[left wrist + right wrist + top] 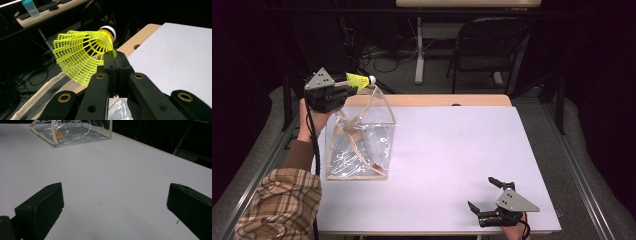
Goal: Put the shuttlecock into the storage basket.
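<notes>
Above the far left corner of the bench [452, 150], the left gripper [343, 86] has its fingers [111, 67] clenched on the skirt edge of a yellow shuttlecock [358, 80], cork tip pointing away from the hand. A clear bag [359, 137] stands directly below, mouth upward, so the drop is downward. Near the front edge, the right gripper [484, 195] rests released, well apart.

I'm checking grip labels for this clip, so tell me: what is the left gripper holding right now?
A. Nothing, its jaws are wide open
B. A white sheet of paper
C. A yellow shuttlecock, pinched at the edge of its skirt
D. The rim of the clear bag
C: in the left gripper view the left gripper has its jaws closed on the mesh skirt of the yellow shuttlecock, held above the clear bag.
</notes>
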Demonstrator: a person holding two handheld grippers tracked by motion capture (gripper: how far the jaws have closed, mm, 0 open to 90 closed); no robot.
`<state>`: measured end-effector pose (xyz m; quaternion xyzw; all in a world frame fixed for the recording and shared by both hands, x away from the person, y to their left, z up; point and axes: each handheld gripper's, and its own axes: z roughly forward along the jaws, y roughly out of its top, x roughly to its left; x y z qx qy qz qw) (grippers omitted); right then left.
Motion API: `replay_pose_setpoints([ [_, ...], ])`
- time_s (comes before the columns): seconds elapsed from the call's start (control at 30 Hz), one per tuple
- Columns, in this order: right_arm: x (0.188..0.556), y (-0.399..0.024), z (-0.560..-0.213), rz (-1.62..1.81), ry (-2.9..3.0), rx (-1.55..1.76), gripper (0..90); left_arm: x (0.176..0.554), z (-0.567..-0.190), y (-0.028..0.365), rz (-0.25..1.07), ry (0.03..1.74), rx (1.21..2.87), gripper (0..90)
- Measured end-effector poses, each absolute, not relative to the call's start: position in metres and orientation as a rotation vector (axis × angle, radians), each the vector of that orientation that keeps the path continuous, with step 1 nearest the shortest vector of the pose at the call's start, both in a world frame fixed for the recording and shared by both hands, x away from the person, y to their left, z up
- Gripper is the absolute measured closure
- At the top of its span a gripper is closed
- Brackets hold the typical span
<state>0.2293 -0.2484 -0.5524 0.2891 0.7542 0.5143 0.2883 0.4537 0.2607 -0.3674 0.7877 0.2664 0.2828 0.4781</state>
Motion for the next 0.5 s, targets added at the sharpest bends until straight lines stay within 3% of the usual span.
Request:
replay_pose_setpoints([
  [0.5, 0.2294, -0.2482, -0.5526, 1.375, 2.015, 0.773, 0.6, 0.4548, -0.3749, 0.2703, 0.682, 0.681, 1.942, 89.5],
])
